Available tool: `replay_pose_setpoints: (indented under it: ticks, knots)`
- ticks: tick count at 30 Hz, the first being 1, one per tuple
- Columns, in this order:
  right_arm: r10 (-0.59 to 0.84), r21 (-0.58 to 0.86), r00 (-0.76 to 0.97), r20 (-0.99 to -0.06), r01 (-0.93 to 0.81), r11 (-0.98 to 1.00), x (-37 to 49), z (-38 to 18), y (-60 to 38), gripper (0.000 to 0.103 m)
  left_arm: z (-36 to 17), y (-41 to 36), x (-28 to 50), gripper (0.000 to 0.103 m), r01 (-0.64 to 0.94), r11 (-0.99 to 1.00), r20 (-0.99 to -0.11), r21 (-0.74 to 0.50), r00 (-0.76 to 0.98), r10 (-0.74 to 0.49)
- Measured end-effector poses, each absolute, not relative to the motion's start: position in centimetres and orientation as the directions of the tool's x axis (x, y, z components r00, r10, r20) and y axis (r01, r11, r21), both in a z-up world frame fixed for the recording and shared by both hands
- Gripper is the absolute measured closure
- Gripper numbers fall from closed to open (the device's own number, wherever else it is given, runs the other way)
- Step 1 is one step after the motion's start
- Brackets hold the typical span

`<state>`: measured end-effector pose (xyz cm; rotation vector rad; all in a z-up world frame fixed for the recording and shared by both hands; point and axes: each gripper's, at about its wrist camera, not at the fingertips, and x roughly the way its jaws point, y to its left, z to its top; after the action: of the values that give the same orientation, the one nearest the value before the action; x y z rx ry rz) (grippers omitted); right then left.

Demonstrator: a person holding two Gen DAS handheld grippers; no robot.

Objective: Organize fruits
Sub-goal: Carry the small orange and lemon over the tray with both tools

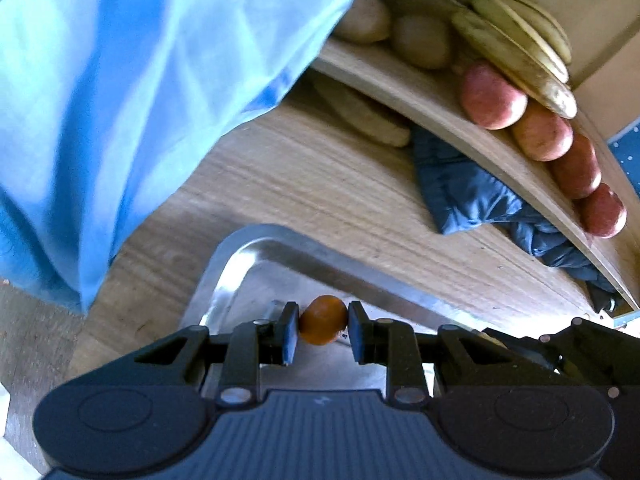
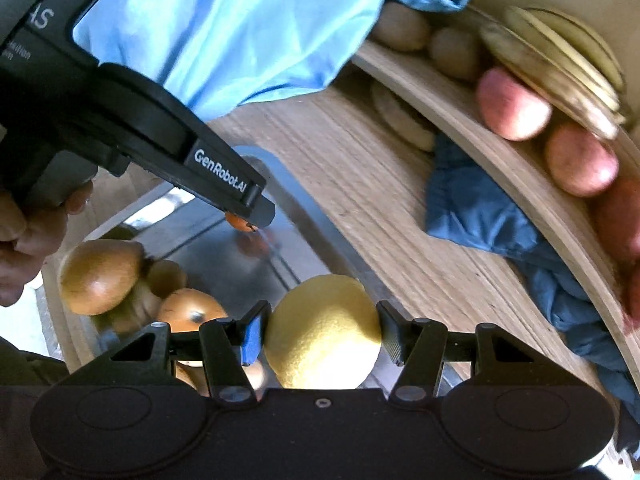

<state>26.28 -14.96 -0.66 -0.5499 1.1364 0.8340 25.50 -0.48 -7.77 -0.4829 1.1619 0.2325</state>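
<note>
My left gripper (image 1: pixel 323 322) is shut on a small orange fruit (image 1: pixel 322 319), held just over the metal tray (image 1: pixel 280 236). In the right wrist view the same left gripper (image 2: pixel 252 218) reaches in from the upper left, the orange fruit (image 2: pixel 237 222) peeking under its tip. My right gripper (image 2: pixel 322 332) is shut on a yellow lemon (image 2: pixel 324 332) above the tray's (image 2: pixel 320 216) near side. Brown pears (image 2: pixel 100 276) and an orange-brown fruit (image 2: pixel 192 312) lie in the tray at the left. On the curved wooden shelf (image 1: pixel 440 120) sit red apples (image 1: pixel 492 96), bananas (image 1: pixel 516 44) and pale round fruits (image 1: pixel 424 40).
A light blue cloth (image 1: pixel 140 100) hangs over the upper left. Under the shelf, a dark blue cloth (image 1: pixel 480 200) is bunched on the wooden table (image 1: pixel 300 176). A pale flat item (image 1: pixel 360 112) lies beneath the shelf. A hand (image 2: pixel 24 248) grips the left tool.
</note>
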Motion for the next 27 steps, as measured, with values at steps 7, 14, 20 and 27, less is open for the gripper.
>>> replay_pose_setpoints:
  ticks: [7, 14, 20, 27]
  knots:
    - [0.325, 0.049, 0.162, -0.932, -0.831, 0.554, 25.8, -0.9, -13.3, 0.044, -7.8, 0.6, 24.1, 0.075, -0.451, 0.858, -0.920, -0.246, 0.387, -0.059]
    - [0.335, 0.052, 0.155, -0.929, -0.844, 0.534, 26.0, -1.2, -12.5, 0.044, -7.6, 1.0, 23.3, 0.075, -0.473, 0.845, -0.921, -0.249, 0.385, -0.056]
    - [0.343, 0.068, 0.148, -0.928, -0.835, 0.546, 26.7, -1.8, -12.4, 0.044, -7.5, 1.3, 22.8, 0.074, -0.477, 0.841, -0.921, -0.255, 0.385, -0.060]
    - [0.345, 0.080, 0.146, -0.927, -0.823, 0.563, 27.0, -2.2, -12.7, 0.044, -7.6, 1.0, 23.0, 0.074, -0.480, 0.841, -0.923, -0.250, 0.380, -0.057]
